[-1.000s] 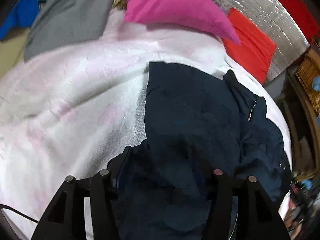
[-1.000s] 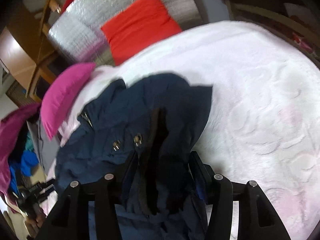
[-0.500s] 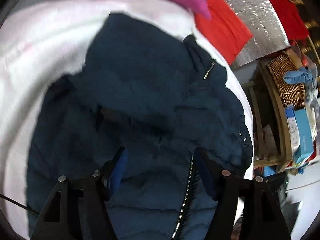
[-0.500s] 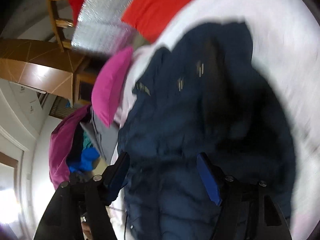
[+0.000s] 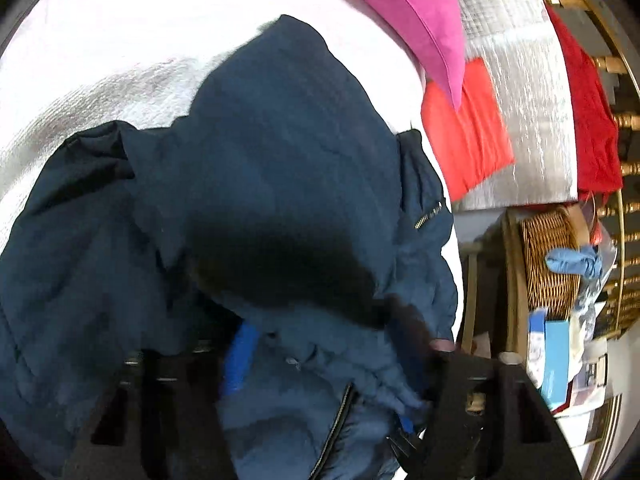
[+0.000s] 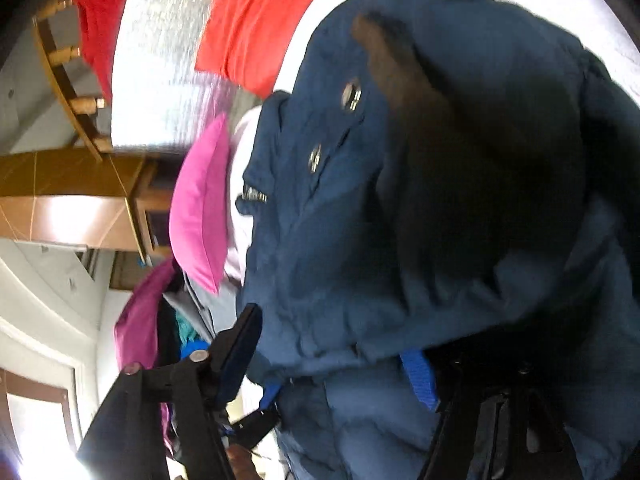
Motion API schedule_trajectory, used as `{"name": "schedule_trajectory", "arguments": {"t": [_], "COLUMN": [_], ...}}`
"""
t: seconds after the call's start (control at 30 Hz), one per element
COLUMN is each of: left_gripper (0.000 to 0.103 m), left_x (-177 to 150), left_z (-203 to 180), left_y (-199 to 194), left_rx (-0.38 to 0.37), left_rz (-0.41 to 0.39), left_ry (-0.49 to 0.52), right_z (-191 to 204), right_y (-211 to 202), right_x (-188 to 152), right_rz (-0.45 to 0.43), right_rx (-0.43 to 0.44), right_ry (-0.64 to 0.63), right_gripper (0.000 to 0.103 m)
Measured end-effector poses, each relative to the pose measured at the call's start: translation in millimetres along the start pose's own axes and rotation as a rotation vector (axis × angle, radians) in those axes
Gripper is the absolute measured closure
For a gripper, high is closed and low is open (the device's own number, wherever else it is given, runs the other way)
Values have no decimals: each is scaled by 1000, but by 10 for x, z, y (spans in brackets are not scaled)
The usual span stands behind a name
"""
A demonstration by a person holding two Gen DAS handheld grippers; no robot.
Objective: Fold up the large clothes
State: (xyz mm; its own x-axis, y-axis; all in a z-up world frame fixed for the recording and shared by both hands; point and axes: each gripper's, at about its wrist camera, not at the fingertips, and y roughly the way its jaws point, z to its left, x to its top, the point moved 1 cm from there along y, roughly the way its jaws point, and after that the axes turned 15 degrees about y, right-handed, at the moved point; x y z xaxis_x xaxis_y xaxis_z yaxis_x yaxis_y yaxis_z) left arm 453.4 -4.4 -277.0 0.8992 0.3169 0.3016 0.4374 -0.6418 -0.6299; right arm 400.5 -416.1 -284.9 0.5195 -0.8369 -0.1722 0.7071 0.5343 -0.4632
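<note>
While spread wide, both grippers' jaws around one navy jacket (image 5: 280,168); two snaps (image 6: 351,96).

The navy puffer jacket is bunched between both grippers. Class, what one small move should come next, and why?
Probably draw the two grippers apart to spread the fabric flat. The navy puffer jacket is heaped on the white bedspread, its hood mounded over the body, with padding bunched between the open fingers of the left gripper and right gripper. Whether either truly pinches cloth is unclear.
</note>
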Motion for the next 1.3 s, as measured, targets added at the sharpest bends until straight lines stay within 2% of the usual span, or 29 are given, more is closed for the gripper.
{"name": "schedule_trajectory", "arguments": {"t": [0.07,0.17,0.27,0.33,0.4,0.43,0.53,0.6,0.67,0.77,0.87,0.97,1.07,1.13,1.2,1.3], "left_gripper": [65,74,74,73,72,72,67,60,56,51,46,45,36,34,33,33], "left_x": [17,48,100,97,56,51,79,89,66,16,-106,-148,-67,16,93,198], "left_z": [-32,-141,-289,-299,-227,-203,-239,-242,-218,-248,-304,-305,-314,-259,-184,-47], "left_y": [4,-62,-174,-75,115,170,132,105,45,-61,-289,-594,-831,-973,-1012,-880], "left_rx": [8,-10,-26,31,108,111,107,104,99,91,152,204,291,373,429,433], "left_rz": [-8,-40,-83,-42,44,57,62,75,86,124,133,99,-5,-91,-142,-136], "left_ry": [16,48,103,125,122,109,109,100,90,106,200,290,338,337,325,281], "right_z": [-5,65,276,369,306,204,108,114,83,39,11,83,94,67,60,126], "right_y": [-12,-58,-198,-235,-143,-64,-48,-90,-167,-332,-565,-861,-1137,-1216,-1176,-1030], "right_x": [26,8,-71,-122,-112,-79,-20,-4,31,101,129,166,255,319,369,486], "right_rz": [-30,-71,-132,-165,-152,-129,-90,-52,-22,-1,5,-74,-204,-270,-295,-302], "right_rx": [-18,-27,-22,-58,-124,-176,-166,-161,-161,-160,-174,-195,-209,-215,-220,-255], "right_ry": [-7,-49,-182,-263,-253,-219,-172,-152,-130,-110,-120,-165,-176,-164,-154,-178], "right_gripper": [63,71,71,71,71,71,71,69,55,41,39,36,27,22,20,20]}}
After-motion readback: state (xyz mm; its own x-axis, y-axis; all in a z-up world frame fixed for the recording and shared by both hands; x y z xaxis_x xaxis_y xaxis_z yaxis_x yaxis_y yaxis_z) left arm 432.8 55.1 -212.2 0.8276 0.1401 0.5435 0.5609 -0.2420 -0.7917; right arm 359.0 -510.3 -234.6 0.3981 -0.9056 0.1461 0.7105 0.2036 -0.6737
